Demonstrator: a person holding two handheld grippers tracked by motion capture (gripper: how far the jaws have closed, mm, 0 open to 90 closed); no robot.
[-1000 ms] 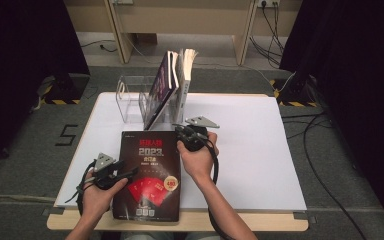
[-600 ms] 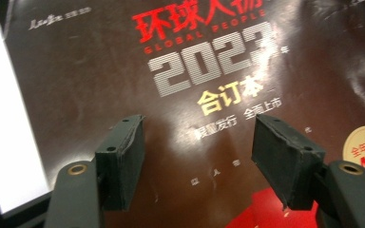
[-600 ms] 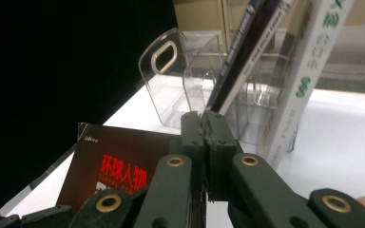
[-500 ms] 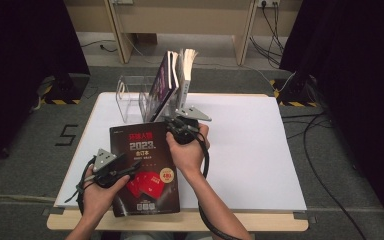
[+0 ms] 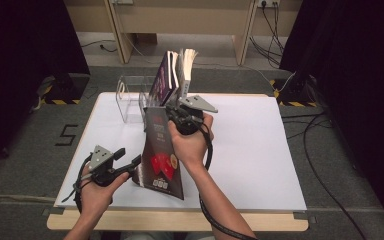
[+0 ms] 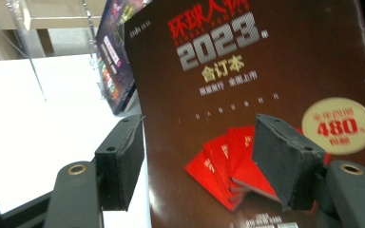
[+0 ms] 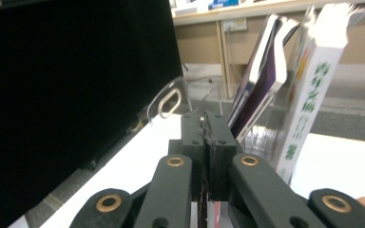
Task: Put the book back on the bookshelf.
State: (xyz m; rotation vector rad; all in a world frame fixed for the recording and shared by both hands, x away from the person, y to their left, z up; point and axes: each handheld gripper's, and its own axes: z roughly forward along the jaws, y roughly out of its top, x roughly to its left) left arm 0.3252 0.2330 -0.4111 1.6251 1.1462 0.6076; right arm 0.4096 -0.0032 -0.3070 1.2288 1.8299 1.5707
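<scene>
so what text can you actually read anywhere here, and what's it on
"环球人物" – top of the dark magazine
"2023" – below that title
"合订本" – under the year
"480" – gold round sticker on the cover
"5" – floor mark left of the table
Small cover lines and the green characters on the white book spine: too blurred to read.

In the left gripper view, the dark magazine [image 6: 261, 95] was cut off at the top, right and bottom edges, and its small print was blurred past reading. Part of its cover was hidden behind a black pad [image 6: 285, 161]. In the right gripper view, the book [image 7: 309, 95] was blurred and cropped at the top. In the high view, the right gripper [image 5: 172, 116] was partly hidden by the magazine, so its jaws could not be made out there.
</scene>
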